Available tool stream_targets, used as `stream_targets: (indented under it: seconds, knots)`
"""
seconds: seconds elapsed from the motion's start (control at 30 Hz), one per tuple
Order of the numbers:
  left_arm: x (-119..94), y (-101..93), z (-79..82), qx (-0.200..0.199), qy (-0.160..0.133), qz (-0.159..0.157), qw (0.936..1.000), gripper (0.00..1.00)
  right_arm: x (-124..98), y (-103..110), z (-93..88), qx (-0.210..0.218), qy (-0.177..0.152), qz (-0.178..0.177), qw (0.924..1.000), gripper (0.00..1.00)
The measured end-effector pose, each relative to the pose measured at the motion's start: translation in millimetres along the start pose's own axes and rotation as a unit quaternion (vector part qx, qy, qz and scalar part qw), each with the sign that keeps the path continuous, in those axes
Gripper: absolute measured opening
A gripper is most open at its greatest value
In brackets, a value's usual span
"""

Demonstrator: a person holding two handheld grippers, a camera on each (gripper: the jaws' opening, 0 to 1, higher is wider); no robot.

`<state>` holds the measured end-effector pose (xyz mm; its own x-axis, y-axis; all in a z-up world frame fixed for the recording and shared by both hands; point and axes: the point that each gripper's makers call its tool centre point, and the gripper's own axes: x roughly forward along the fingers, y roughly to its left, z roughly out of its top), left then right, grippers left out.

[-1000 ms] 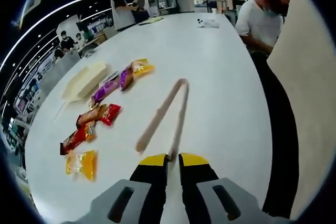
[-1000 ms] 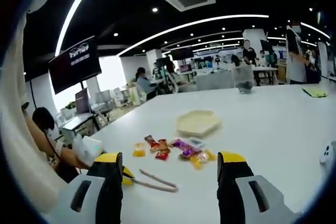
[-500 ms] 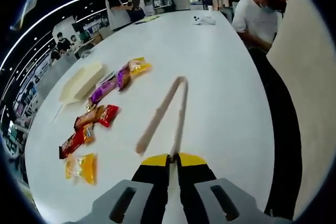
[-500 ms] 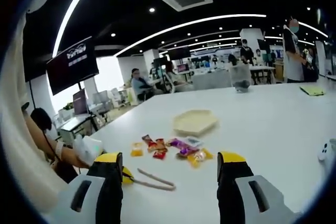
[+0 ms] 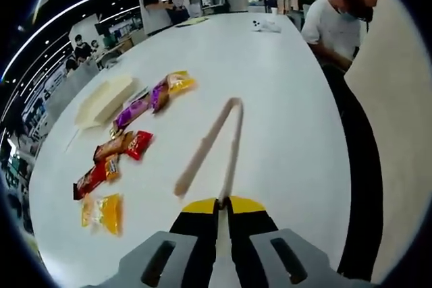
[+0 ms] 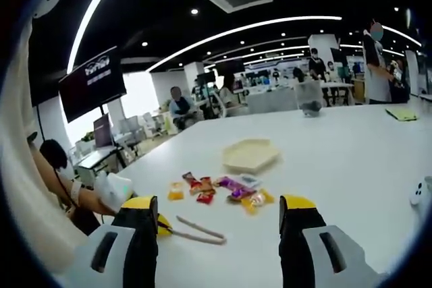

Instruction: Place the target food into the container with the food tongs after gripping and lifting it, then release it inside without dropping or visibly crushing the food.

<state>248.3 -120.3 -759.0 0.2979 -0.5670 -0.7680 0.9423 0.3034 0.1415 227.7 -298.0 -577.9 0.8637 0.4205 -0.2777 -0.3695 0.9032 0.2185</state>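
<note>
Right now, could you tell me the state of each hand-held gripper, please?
Left hand-held gripper: shut on the tongs, which lie on the table.
Right hand-held gripper: open, holding nothing.

The left gripper [image 5: 221, 204] now has its jaws pressed together on the near end of the food tongs [image 5: 214, 144], where a second ago a narrow gap showed between its yellow tips. In the right gripper view, a seated person [image 6: 179, 104] in the background has shifted slightly at the far desks.
</note>
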Motion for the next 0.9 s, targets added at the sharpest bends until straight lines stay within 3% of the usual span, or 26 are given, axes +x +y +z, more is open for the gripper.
stream_targets:
  seconds: [0.9]
  knots:
    - [0.3, -1.6, 1.0, 0.018, 0.0, -0.007, 0.9998, 0.01, 2.4, -4.1, -4.0, 0.01, 0.009, -0.001, 0.9999, 0.74]
